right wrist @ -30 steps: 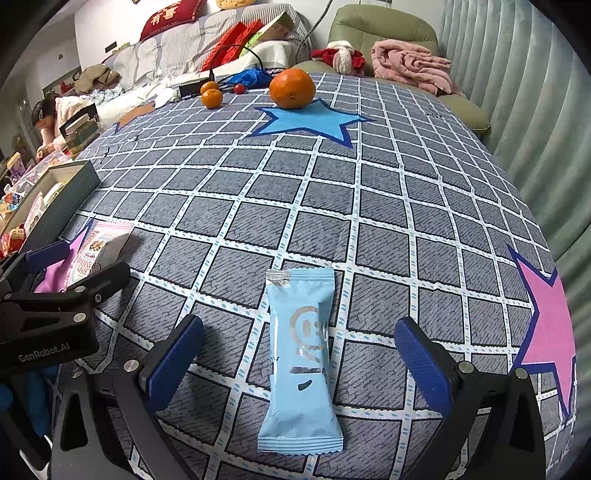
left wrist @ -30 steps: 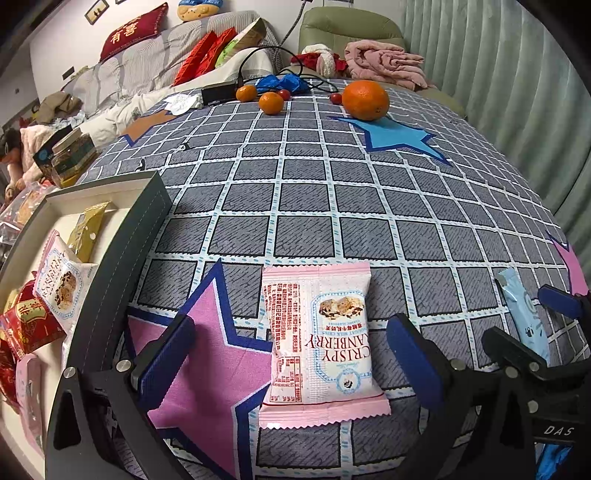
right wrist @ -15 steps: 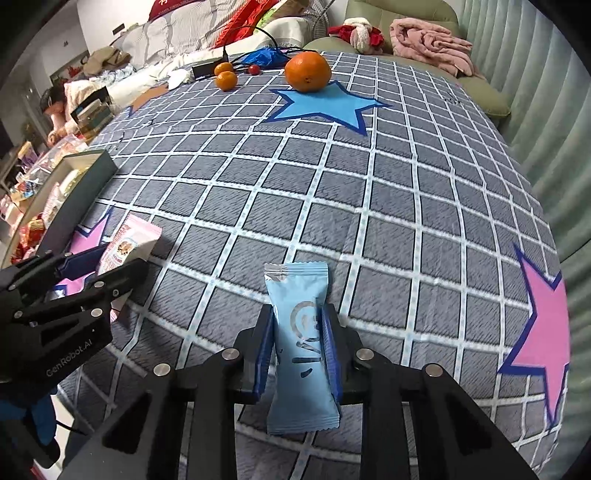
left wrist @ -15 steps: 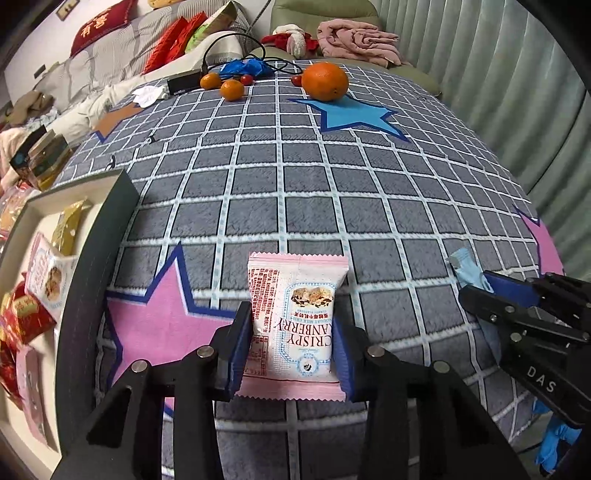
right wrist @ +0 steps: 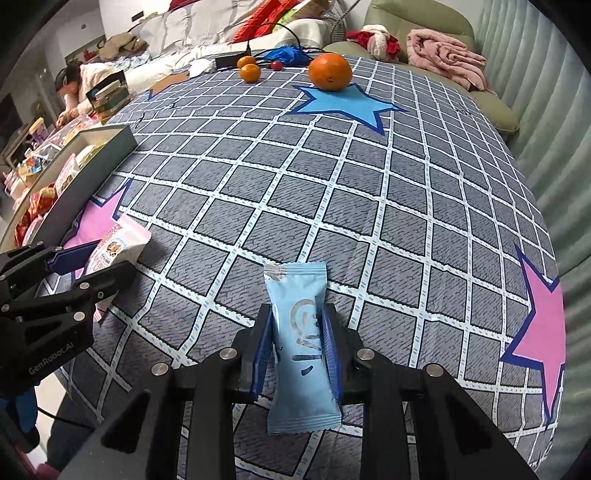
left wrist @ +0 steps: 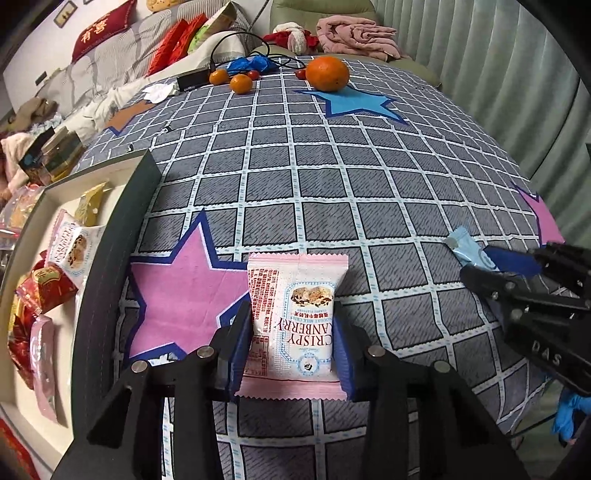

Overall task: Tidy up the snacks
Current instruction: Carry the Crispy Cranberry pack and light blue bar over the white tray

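Note:
My left gripper [left wrist: 291, 343] is shut on a pink "Crispy Cranberry" snack packet [left wrist: 295, 325] and holds it above the checked cloth. My right gripper [right wrist: 300, 347] is shut on a light blue snack packet [right wrist: 301, 332], also lifted off the cloth. A dark-walled box [left wrist: 110, 258] with a pale inside stands at the left and holds several snack packets [left wrist: 70, 251]. In the right wrist view the box [right wrist: 92, 166] shows at far left, with the left gripper and pink packet [right wrist: 118, 243] beside it. The right gripper and blue packet [left wrist: 469, 251] show at the right of the left wrist view.
A large orange [left wrist: 327, 73], two small oranges [left wrist: 241, 82], red fruits, a black cable and a blue bag [left wrist: 251, 63] lie at the far end of the cloth. Sofa, cushions and a pink blanket [left wrist: 354, 35] stand beyond. Clutter sits left of the box.
Both grippers closed from wide open onto their packets, pink in the left and blue in the right, then lifted them off the cloth.

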`<action>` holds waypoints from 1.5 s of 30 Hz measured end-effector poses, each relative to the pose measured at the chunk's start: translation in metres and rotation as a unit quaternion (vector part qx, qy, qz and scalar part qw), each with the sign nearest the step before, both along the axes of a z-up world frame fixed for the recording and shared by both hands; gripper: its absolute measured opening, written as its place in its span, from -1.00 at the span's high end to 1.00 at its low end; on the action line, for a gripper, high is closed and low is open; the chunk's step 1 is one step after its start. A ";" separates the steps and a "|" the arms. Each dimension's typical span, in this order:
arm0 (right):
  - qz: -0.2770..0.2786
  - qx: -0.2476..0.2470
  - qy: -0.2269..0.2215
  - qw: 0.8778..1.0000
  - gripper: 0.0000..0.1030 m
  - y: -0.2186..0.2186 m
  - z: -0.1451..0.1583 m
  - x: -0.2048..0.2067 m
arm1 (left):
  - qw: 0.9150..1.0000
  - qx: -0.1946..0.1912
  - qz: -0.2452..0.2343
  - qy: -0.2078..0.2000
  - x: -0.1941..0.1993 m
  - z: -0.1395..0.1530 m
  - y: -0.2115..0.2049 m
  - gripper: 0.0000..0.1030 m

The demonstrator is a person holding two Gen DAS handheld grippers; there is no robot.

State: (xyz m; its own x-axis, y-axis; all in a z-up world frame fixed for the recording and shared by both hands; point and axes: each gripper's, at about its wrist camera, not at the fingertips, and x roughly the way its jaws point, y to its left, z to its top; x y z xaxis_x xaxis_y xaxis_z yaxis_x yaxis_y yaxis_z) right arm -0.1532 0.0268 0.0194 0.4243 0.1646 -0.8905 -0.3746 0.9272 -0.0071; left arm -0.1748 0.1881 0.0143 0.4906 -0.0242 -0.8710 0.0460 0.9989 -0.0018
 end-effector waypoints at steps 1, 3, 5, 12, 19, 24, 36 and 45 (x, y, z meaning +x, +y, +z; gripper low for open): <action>0.001 -0.010 0.005 1.000 -0.49 0.001 -0.002 0.002 | 1.000 0.000 0.002 0.001 0.000 0.000 0.000 0.14; 0.005 -0.025 0.002 1.000 -0.71 0.002 -0.006 0.002 | 1.000 0.000 0.004 0.001 0.000 0.000 0.000 0.14; 0.005 -0.013 0.008 1.000 -0.71 -0.001 -0.006 0.004 | 1.000 0.003 0.002 0.000 0.000 0.000 0.000 0.12; 0.005 -0.010 0.006 1.000 -0.71 0.002 -0.007 0.011 | 1.000 0.004 0.006 -0.001 0.001 -0.001 -0.001 0.04; 0.018 -0.002 0.005 1.000 0.05 0.010 -0.002 0.005 | 1.000 -0.006 0.002 0.006 0.003 0.000 -0.003 0.17; -0.001 0.050 0.033 0.998 0.49 0.003 0.003 0.003 | 0.998 -0.063 0.018 0.014 -0.003 0.007 0.011 0.17; -0.021 0.089 0.041 0.995 0.48 0.000 0.023 0.001 | 0.996 -0.075 0.032 -0.024 -0.019 0.037 0.039 0.17; -0.006 0.021 0.049 0.999 -0.30 0.009 -0.001 -0.001 | 0.996 -0.077 0.033 -0.024 -0.029 0.038 0.046 0.17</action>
State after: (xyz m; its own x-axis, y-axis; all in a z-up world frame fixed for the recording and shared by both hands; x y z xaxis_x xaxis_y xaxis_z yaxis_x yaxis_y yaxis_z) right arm -0.1542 0.0362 0.0188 0.3379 0.1983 -0.9200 -0.3604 0.9303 0.0681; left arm -0.2037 0.2337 0.0519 0.5374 -0.1217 -0.8345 -0.0164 0.9878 -0.1546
